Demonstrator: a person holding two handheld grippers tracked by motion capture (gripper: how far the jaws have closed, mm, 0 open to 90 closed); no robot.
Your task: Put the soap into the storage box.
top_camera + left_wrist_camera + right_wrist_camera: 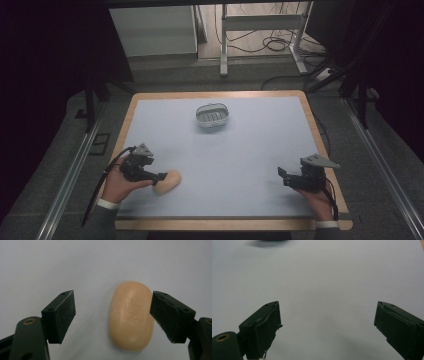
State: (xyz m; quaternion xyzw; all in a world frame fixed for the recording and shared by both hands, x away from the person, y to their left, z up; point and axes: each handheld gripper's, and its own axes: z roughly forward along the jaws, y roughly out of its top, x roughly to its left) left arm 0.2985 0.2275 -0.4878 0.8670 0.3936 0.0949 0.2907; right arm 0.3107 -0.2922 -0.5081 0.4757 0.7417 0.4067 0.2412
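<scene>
Straddling the soap bar (131,316) with my left gripper (161,176), at about 7 o'clock on the table (260,145) in the high view. In the left gripper view the bar's long axis runs 12 to 6 o'clock, along the line of the jaws, so they would close across its short width. It sits off-centre between the pads: the 3 o'clock pad is at or just touching its flank, and I cannot tell which, while the 9 o'clock pad stands apart with bare table between. Jaws partly open, not gripping; the bar lies flat on the surface.

Soap dish (213,115) lies near 12 o'clock on the table, well apart from the bar. It looks empty, with only a slotted insert visible.

My right gripper (284,176) rests near 5 o'clock, jaws wide apart, nothing between them but table. The left is plainly the nearer one.

Judgement: centring the left gripper toward 3 o'clock before closing would even the contact; a one-sided squeeze may push the bar sideways.
</scene>
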